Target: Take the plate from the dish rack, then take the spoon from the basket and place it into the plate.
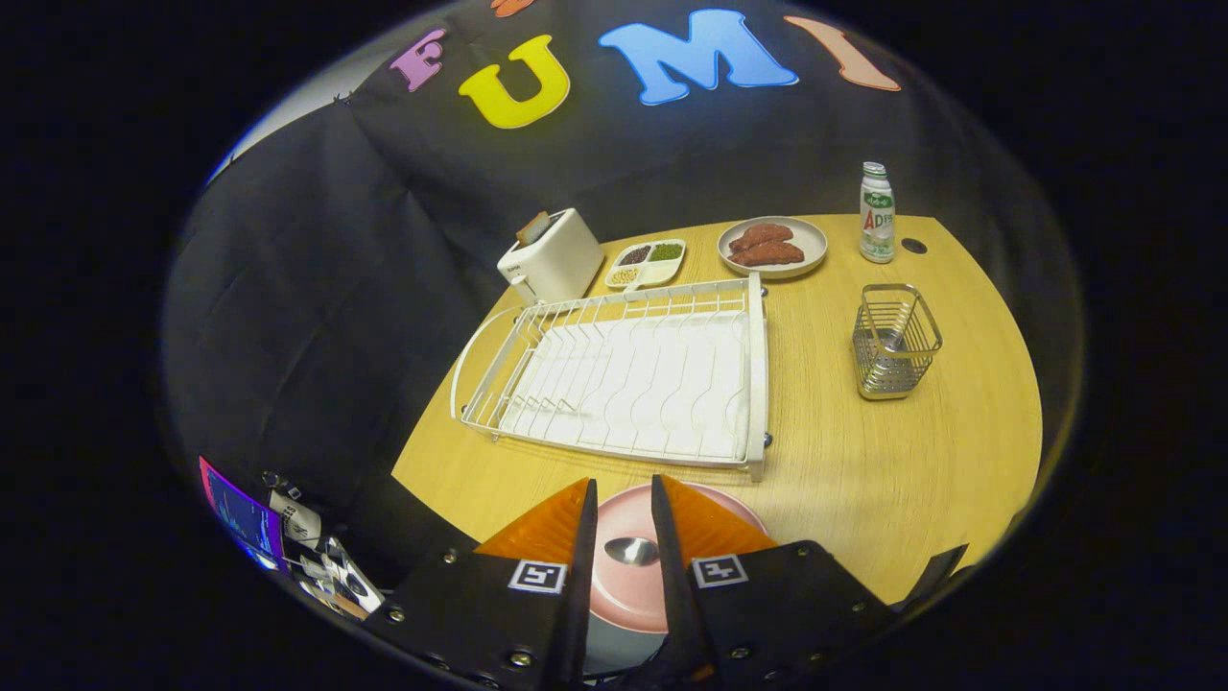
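A pink plate (pixel 614 590) lies flat on the wooden table (pixel 911 470), just in front of the white dish rack (pixel 758 384), whose slots hold nothing. The metal bowl of a spoon (pixel 631 550) rests in the plate; its handle is hidden. My gripper (pixel 624 483) hovers over the plate with a narrow gap between its fingers, and the spoon's bowl shows through that gap, below them. Neither finger presses on anything that I can see. The wire basket (pixel 895 341) stands to the right of the rack, well beyond the fingers.
Behind the rack stand a white toaster (pixel 552 254), a small compartment tray of beans (pixel 646 262) and a plate of sausages (pixel 772 245). A small bottle (pixel 876 213) stands at the back right. The table's edge runs close on the left of the plate.
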Motion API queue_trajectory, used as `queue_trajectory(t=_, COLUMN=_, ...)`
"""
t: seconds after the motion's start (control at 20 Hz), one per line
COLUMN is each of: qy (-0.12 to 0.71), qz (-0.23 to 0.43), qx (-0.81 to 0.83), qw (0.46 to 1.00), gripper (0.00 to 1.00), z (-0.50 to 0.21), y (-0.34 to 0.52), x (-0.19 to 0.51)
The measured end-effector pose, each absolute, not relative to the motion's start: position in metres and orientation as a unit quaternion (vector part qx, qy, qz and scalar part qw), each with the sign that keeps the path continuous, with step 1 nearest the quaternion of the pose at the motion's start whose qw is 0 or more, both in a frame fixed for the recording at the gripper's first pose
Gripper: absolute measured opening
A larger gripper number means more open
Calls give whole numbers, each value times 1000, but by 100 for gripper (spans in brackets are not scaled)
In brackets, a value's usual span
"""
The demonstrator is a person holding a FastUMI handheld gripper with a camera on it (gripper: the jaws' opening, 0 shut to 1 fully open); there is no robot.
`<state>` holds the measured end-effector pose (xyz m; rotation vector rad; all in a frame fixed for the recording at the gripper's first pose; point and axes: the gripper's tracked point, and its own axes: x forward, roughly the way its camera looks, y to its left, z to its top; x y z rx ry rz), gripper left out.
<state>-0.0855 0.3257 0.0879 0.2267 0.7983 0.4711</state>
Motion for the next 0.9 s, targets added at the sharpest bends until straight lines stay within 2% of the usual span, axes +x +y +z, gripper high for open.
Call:
queue_trajectory(t=0.25, qy=321, qz=204, qx=113, qw=918, gripper=33, z=122, y=289, x=-67)
queue_trajectory(t=0.6, qy=136, qz=138, qx=68, qw=979, gripper=33, z=236, y=205, x=-36)
queue_trajectory(t=0.9, qy=16, qz=75, qx=43, qw=996, gripper=33, z=319, y=147, x=-27)
